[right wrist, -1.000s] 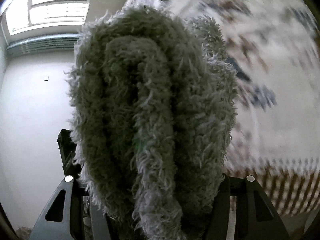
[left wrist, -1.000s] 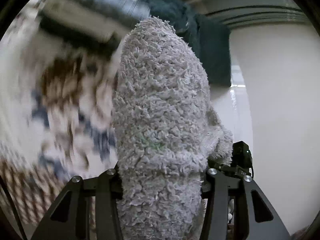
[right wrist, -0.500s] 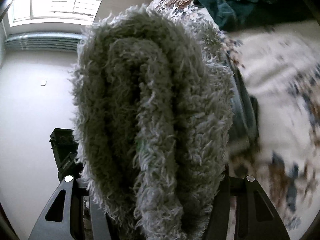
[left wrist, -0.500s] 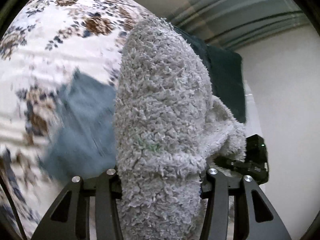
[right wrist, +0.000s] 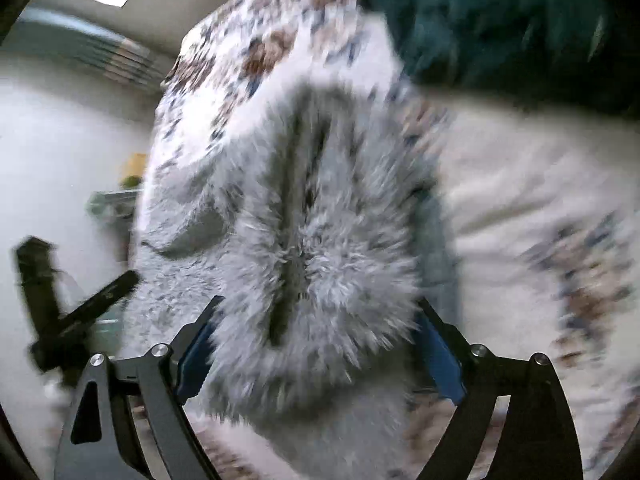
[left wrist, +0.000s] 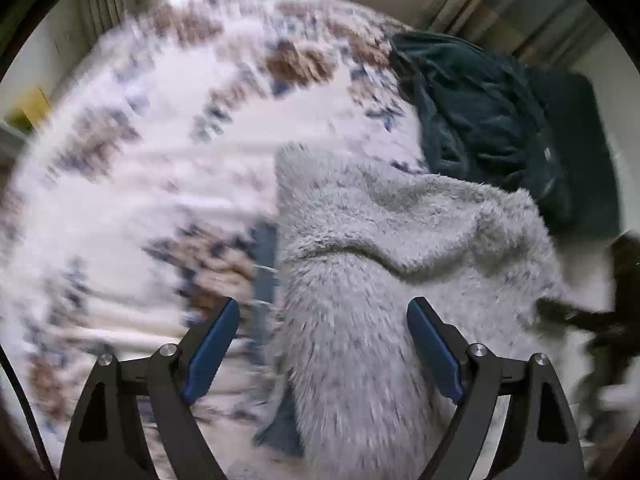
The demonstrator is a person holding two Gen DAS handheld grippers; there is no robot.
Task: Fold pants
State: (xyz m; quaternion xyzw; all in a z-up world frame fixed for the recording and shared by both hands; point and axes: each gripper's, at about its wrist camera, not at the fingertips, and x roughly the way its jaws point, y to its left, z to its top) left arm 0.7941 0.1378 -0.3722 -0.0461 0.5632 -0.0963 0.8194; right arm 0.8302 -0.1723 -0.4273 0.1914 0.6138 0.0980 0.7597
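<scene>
- The left gripper point(left wrist: 323, 344) has its blue-padded fingers point(left wrist: 212, 350) spread wide; the fluffy grey pants point(left wrist: 384, 280) run up between them, but the left pad stands clear of the fabric and the right pad sits just beside it, so nothing is pinched.
- The right gripper point(right wrist: 320, 344) looks the same: its fingers point(right wrist: 442, 354) are apart, and the shaggy folded bundle of the pants point(right wrist: 304, 240) bulges between them, hiding most of both pads. Whether the pile touches the pads I cannot tell through the blur.
- From the right wrist view the pants show a dark crease running lengthwise down the middle of the bundle.
- From the left wrist view the pants lie in a soft heap on the bed point(left wrist: 160, 168), with a rolled ridge across the middle.
- A strip of grey-blue cloth point(left wrist: 266, 276) shows along the left edge of the pants and pokes out beneath them near the fingers.
- The bed's cover is white with brown and blue flower patches, much smeared by motion.
- Farther back, a crumpled dark teal garment point(left wrist: 480, 120) lies on the bed just beyond the pants; it also shows at the top of the right wrist view point(right wrist: 500, 20).
- Behind that hang striped curtains point(left wrist: 512, 8).
</scene>
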